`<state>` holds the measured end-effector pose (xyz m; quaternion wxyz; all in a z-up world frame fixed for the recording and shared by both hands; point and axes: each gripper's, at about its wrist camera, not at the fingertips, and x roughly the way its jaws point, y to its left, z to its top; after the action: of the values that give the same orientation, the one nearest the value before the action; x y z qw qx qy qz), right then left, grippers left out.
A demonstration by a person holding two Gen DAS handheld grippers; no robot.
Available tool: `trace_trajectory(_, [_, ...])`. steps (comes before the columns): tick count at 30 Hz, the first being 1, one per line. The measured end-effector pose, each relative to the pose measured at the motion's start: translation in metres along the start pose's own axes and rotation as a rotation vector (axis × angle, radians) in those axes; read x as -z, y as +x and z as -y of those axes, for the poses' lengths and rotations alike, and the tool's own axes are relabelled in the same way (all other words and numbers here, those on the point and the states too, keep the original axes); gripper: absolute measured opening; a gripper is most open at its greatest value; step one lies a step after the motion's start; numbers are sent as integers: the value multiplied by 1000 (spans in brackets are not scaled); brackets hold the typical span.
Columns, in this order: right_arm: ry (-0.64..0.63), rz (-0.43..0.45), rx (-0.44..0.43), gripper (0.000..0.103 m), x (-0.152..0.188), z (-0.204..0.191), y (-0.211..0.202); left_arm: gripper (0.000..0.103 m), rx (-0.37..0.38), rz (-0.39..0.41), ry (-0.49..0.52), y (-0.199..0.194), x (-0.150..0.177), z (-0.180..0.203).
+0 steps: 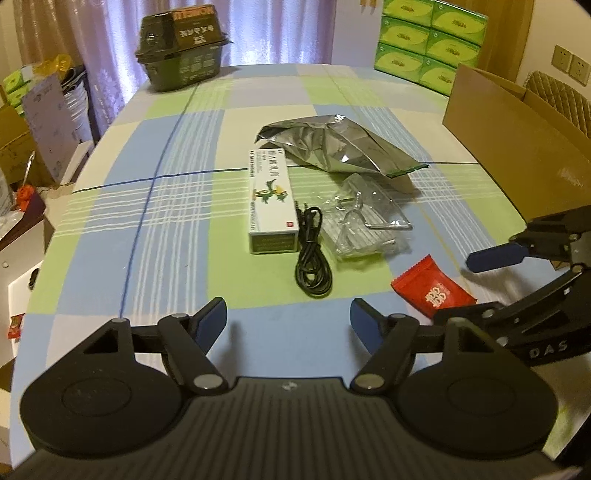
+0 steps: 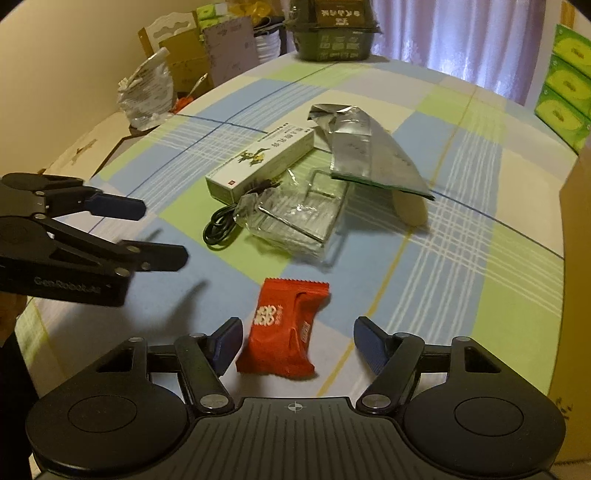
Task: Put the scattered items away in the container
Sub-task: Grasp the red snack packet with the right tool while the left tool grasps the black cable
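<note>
Scattered on the checked tablecloth lie a silver foil bag (image 1: 340,146) (image 2: 373,147), a white and green carton (image 1: 271,201) (image 2: 258,162), a coiled black cable (image 1: 312,258) (image 2: 221,225), a clear plastic packet (image 1: 365,225) (image 2: 295,218) and a red snack packet (image 1: 432,291) (image 2: 284,328). My left gripper (image 1: 288,319) (image 2: 162,232) hovers open near the table's front, just short of the cable. My right gripper (image 2: 297,341) stands open with the red packet between its fingers, untouched; one of its blue fingertips (image 1: 491,256) shows in the left wrist view. The open cardboard box (image 1: 517,147) stands at the right.
A dark green boxed item (image 1: 184,48) (image 2: 332,33) sits at the table's far edge. Green tissue packs (image 1: 424,40) (image 2: 565,85) are stacked at the far right. Cartons and bags (image 1: 33,122) crowd the floor to the left of the table.
</note>
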<state>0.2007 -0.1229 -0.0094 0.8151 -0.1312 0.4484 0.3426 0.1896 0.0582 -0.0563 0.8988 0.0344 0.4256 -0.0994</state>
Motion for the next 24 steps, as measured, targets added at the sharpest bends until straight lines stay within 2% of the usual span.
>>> trace_trajectory(3, [-33,-6,-2,73,0,-7,6,70,5,0,10,7,-1,3])
trace_trajectory(5, [-52,-12,-2,59,1,-9,10,69,3,6,16,11,-2,4])
trace_trajectory(7, [-78,-13,9,58,1,-13,12,63,8,8,10,15,-2,4])
trace_trajectory(9, [-78,-11,12,53,1,-13,13,62,15,7,1,19,-2,3])
trace_trajectory(10, [-77,-10,15,43,0,-13,13,62,17,5,3,21,-2,4])
trace_trajectory(11, [-78,-10,21,37,0,-13,13,61,20,2,6,22,-2,5])
trace_trajectory(14, [-51,-18,27,32,-1,-10,12,61,23,4,15,27,-4,9])
trace_trajectory(21, [12,0,60,31,-3,0,4,60,4,21,48,41,-11,16])
trace_trajectory(24, [32,3,63,31,-5,4,3,46,6,26,46,43,-15,15])
